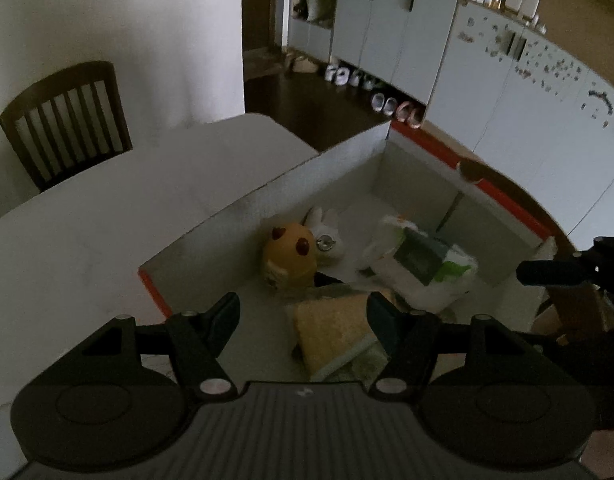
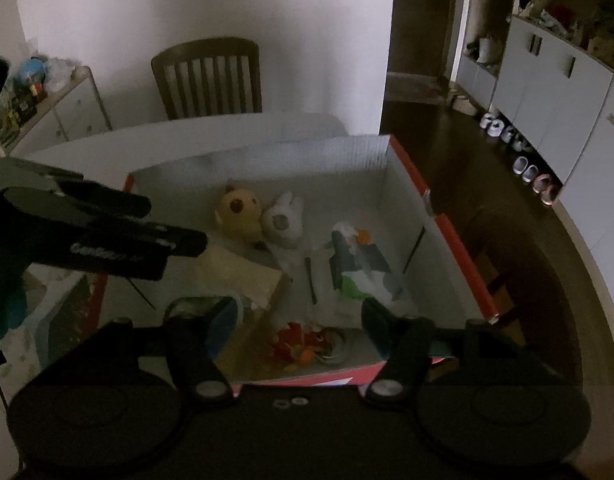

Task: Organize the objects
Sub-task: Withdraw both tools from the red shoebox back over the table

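Item one: open cardboard box (image 2: pixel 403 200), white inside, red-orange outside, standing on the white desk (image 1: pixel 107 200).

Contents, read on a clock face laid over the box floor in my right wrist view:
- Yellow plush toy (image 2: pixel 239 216) at about 11 o'clock, near the far wall.
- White plush toy (image 2: pixel 285 220) at 12 o'clock, touching the yellow one on its right side.
- Plastic-wrapped packet (image 2: pixel 359 268) with grey and green print, at about 3 o'clock, lying tilted by the right wall.
- Tan flat block (image 2: pixel 243 276), sponge-like, at about 9 o'clock, leaning over a green-rimmed item I cannot make out.
- Thin dark stick (image 2: pixel 310 280) near the centre, lying on the floor of the box.
- Red and orange crinkled item (image 2: pixel 299 346) at 6 o'clock against the near wall; what it is I cannot tell.

Item two: my left hand-held gripper (image 1: pixel 303 312). It points steeply down over the near left part of the box, above the tan block. Its jaws stand partly apart and nothing is between them.

Item three: my right hand-held gripper (image 2: pixel 303 316). It points steeply down over the near wall of the box, above the red and orange item. Its jaws stand well apart and grip nothing.

Surroundings: a dark wooden chair (image 2: pixel 207 76) at 12 o'clock beyond the desk, against the white wall.
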`<state>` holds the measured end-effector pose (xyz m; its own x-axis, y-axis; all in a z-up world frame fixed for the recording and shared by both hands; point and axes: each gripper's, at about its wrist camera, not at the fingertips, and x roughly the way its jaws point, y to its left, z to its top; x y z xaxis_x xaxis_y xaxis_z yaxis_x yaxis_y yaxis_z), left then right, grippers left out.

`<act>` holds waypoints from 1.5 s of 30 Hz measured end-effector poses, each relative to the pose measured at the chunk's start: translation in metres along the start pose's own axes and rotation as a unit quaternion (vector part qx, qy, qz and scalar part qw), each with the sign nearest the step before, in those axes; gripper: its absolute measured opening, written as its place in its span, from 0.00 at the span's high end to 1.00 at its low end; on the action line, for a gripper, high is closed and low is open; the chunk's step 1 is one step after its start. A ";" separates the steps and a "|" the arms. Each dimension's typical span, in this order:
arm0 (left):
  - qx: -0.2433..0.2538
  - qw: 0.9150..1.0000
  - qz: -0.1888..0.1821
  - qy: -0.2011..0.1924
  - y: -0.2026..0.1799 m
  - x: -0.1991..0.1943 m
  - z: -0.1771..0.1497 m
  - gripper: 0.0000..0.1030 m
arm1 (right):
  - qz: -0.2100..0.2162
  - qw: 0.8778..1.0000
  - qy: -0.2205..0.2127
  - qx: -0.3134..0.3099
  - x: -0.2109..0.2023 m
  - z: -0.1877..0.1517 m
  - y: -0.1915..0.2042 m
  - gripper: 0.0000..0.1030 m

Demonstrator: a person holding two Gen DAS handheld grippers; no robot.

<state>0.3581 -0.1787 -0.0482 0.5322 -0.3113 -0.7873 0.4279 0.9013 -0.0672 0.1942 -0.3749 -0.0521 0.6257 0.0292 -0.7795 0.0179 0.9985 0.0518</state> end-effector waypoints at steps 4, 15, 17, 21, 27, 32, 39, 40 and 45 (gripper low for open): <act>-0.002 1.000 -0.009 -0.015 0.005 -0.018 -0.008 0.33 | -0.004 1.000 -0.010 -0.001 -0.014 -0.001 0.008 0.32; -0.015 0.998 -0.036 -0.042 0.025 -0.066 -0.036 0.33 | -0.008 0.999 -0.033 0.022 -0.043 -0.004 0.032 0.29; -0.012 0.998 -0.039 -0.047 0.029 -0.074 -0.042 0.32 | -0.007 0.999 -0.037 0.025 -0.048 -0.005 0.038 0.29; -0.012 0.997 -0.042 -0.059 0.037 -0.091 -0.053 0.23 | -0.004 0.998 -0.041 0.036 -0.054 -0.007 0.050 0.26; -0.021 0.997 -0.044 -0.067 0.056 -0.111 -0.069 0.20 | 0.006 0.998 -0.048 0.045 -0.059 -0.012 0.069 0.18; -0.038 0.996 -0.042 -0.067 0.080 -0.121 -0.083 0.15 | 0.001 0.998 -0.059 0.031 -0.064 -0.017 0.094 0.14; -0.059 0.995 -0.026 -0.075 0.116 -0.131 -0.102 0.00 | -0.002 0.998 -0.056 0.017 -0.056 -0.022 0.127 0.14; -0.060 0.995 -0.022 -0.077 0.120 -0.132 -0.105 0.00 | 0.001 0.998 -0.052 0.018 -0.055 -0.023 0.131 0.14; -0.071 0.995 -0.015 -0.072 0.145 -0.133 -0.119 0.00 | 0.009 0.999 -0.043 0.005 -0.047 -0.026 0.156 0.14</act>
<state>0.2625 0.0289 -0.0263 0.6239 -0.3694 -0.6887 0.3436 0.9212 -0.1827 0.1475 -0.2194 -0.0235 0.6902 0.0421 -0.7224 0.0138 0.9974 0.0714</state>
